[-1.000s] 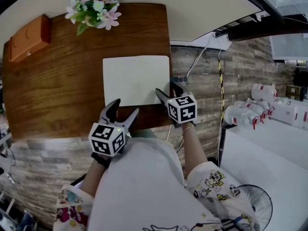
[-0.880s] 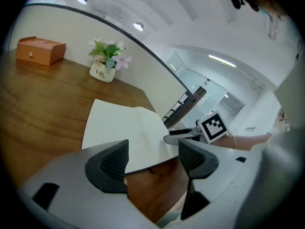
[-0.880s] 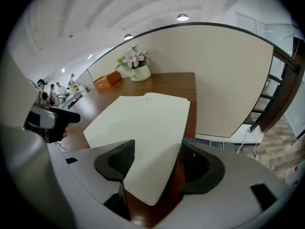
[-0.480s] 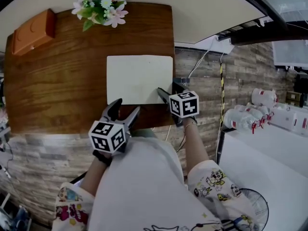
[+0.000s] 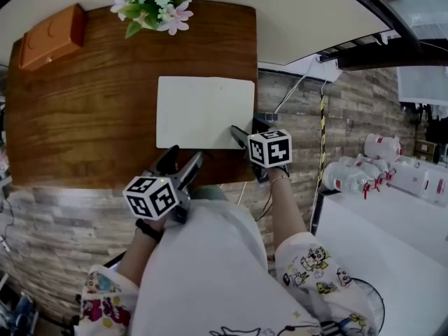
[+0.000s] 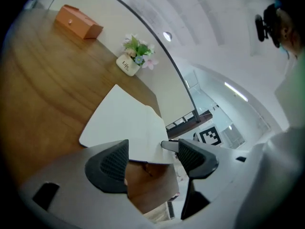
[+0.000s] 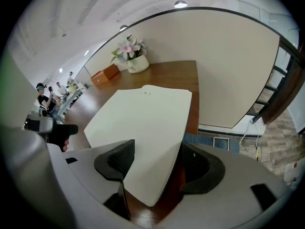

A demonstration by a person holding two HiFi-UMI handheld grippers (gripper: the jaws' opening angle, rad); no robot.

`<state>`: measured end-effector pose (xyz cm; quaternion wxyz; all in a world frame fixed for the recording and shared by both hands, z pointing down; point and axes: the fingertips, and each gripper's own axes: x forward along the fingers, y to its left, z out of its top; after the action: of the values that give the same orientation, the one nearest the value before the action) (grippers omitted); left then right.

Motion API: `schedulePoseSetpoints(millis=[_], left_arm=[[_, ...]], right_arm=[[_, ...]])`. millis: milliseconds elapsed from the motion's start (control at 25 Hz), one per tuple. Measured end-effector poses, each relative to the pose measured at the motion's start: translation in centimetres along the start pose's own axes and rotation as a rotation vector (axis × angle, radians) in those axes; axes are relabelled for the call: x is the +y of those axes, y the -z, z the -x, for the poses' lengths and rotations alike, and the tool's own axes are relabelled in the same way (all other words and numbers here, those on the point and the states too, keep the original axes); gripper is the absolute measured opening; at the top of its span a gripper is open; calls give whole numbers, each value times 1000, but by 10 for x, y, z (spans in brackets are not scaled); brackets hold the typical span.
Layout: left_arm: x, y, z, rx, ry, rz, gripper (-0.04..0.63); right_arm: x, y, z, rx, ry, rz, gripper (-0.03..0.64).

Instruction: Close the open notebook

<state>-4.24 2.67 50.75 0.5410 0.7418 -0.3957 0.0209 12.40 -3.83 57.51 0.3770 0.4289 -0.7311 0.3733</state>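
Note:
The notebook (image 5: 204, 110) lies flat on the wooden table (image 5: 91, 117) as a single plain cream rectangle, cover down and shut. My right gripper (image 5: 246, 127) is open at its near right corner. In the right gripper view that corner of the notebook (image 7: 143, 123) reaches in between the spread jaws of the right gripper (image 7: 157, 149), which do not pinch it. My left gripper (image 5: 183, 158) is open at the table's front edge, just short of the near left corner. In the left gripper view the notebook (image 6: 124, 123) lies beyond the left gripper (image 6: 153, 149), with nothing between its fingers.
A flower pot (image 5: 150, 2) and an orange box (image 5: 52, 37) stand at the table's far side. The table's right edge runs just beside the notebook. A cable (image 5: 290, 89), white bottles (image 5: 353, 173) and a fan (image 5: 364, 299) are on the floor side to the right.
My left gripper has drawn back a little toward the person, away from the notebook. The right gripper stays at the near right corner. The notebook has not moved.

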Motion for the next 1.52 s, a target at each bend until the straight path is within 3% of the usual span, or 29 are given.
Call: schedulePoseSetpoints(millis=[280, 880, 1160, 1520], left_arm=[[5, 7, 1, -65, 61, 244, 304], [11, 30, -13, -95, 96, 567, 308], [19, 30, -24, -133, 97, 659, 322], [23, 22, -30, -147, 111, 661, 322]], right_arm=[[1, 0, 0, -7, 2, 1, 272], [1, 0, 0, -17, 0, -1, 272], [1, 0, 1, -28, 0, 0, 272], [1, 0, -1, -19, -4, 2, 272]])
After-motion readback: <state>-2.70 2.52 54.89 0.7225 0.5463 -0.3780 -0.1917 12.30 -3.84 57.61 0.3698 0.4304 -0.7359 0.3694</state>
